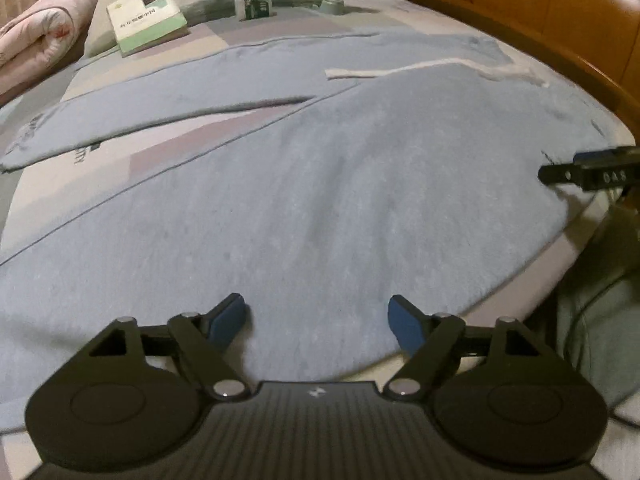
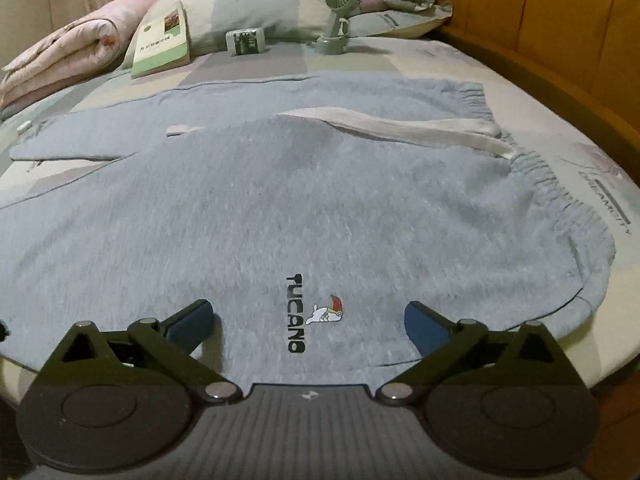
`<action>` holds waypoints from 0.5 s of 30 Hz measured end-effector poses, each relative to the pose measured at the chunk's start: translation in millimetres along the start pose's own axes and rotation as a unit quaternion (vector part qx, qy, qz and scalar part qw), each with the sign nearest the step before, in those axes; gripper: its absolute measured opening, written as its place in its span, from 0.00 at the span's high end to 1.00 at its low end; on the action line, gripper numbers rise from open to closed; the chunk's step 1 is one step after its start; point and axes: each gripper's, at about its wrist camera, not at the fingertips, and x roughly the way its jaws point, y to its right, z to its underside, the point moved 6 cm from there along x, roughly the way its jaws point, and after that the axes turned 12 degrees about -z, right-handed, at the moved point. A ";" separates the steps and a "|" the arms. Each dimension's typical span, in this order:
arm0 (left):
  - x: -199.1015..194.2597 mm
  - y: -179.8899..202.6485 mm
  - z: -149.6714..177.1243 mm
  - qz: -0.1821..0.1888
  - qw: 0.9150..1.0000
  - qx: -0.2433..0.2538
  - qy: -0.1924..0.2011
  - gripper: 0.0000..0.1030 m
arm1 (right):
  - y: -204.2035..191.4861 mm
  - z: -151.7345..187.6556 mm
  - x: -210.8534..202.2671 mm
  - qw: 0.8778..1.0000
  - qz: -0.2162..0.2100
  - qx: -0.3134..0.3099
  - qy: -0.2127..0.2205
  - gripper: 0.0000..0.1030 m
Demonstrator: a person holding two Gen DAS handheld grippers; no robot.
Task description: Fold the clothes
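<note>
A pair of light blue trousers (image 1: 320, 184) lies spread on the bed, one leg reaching far left, the elastic waistband (image 2: 540, 184) at the right. A white drawstring (image 2: 400, 126) crosses the cloth near the waist. A black printed logo with a small bird (image 2: 316, 316) shows on the near cloth. My left gripper (image 1: 318, 318) hovers open over the near edge of the trousers, nothing between its blue pads. My right gripper (image 2: 308, 326) stands wide open above the logo, holding nothing; one of its fingers (image 1: 560, 174) pokes in at the right edge of the left wrist view.
At the bed's head lie a green book (image 2: 162, 46), a small box (image 2: 246, 42), a green desk fan (image 2: 340, 12) and pillows (image 2: 256, 4). A rolled pink quilt (image 2: 68, 60) sits far left. A wooden bed frame (image 2: 540, 40) curves along the right side.
</note>
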 end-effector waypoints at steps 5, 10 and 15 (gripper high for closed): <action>-29.0 -44.8 -14.5 -0.027 0.999 0.005 0.018 0.23 | -3.5 -0.4 5.5 1.000 0.015 -0.008 -0.013 0.00; -66.5 -134.3 -35.6 -0.120 0.992 0.017 0.039 0.23 | -3.0 0.0 4.9 1.000 0.013 -0.009 -0.016 0.00; -76.4 -202.2 -12.1 -0.178 0.984 0.006 0.012 0.22 | -4.9 -3.3 6.1 1.000 0.017 -0.002 -0.026 0.00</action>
